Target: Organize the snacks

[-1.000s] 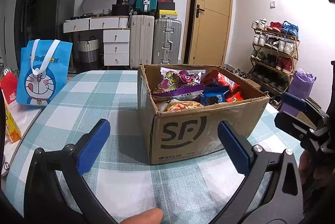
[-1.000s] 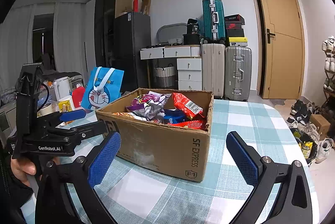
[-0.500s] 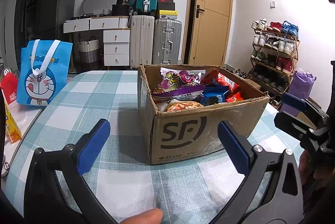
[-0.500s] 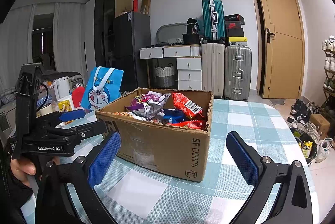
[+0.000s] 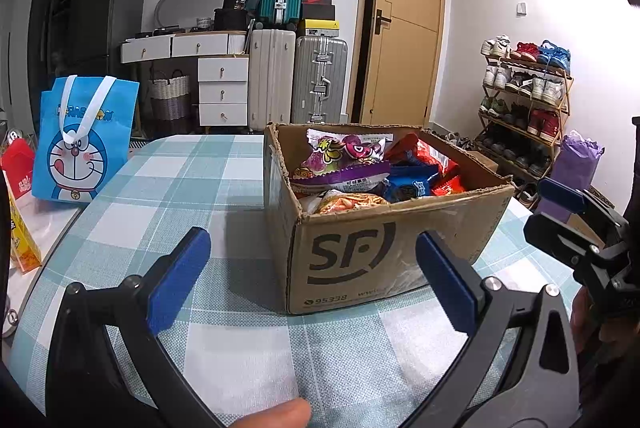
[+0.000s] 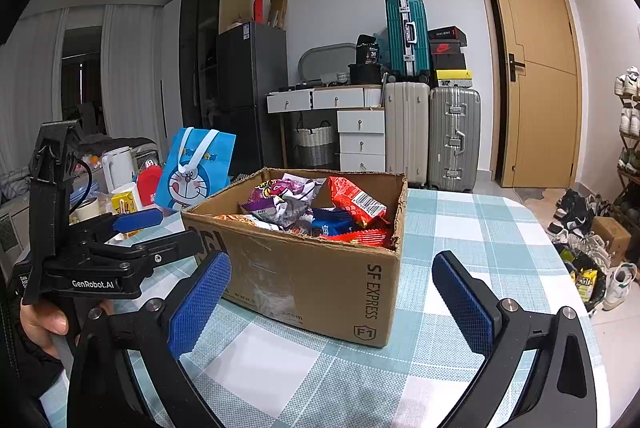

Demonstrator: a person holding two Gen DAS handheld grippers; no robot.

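Observation:
A brown cardboard box (image 5: 384, 252) (image 6: 320, 280) printed "SF" stands on the checked tablecloth, filled with several snack packets: a purple one (image 5: 340, 163) (image 6: 280, 199), red ones (image 5: 424, 155) (image 6: 356, 199), blue ones (image 5: 408, 183) and an orange one (image 5: 348, 199). My left gripper (image 5: 312, 280) hovers open in front of the box with nothing between its blue pads. My right gripper (image 6: 332, 296) is open at the box's right corner, also holding nothing. Each gripper shows at the edge of the other's view, held by a hand.
A blue cartoon tote bag (image 5: 84, 139) (image 6: 196, 167) stands at the table's left, with a red carton (image 5: 18, 167), a yellow carton (image 5: 20, 240) and a white kettle (image 6: 118, 167) near it. Suitcases (image 5: 296, 75), drawers and a shoe rack (image 5: 524, 107) line the room behind.

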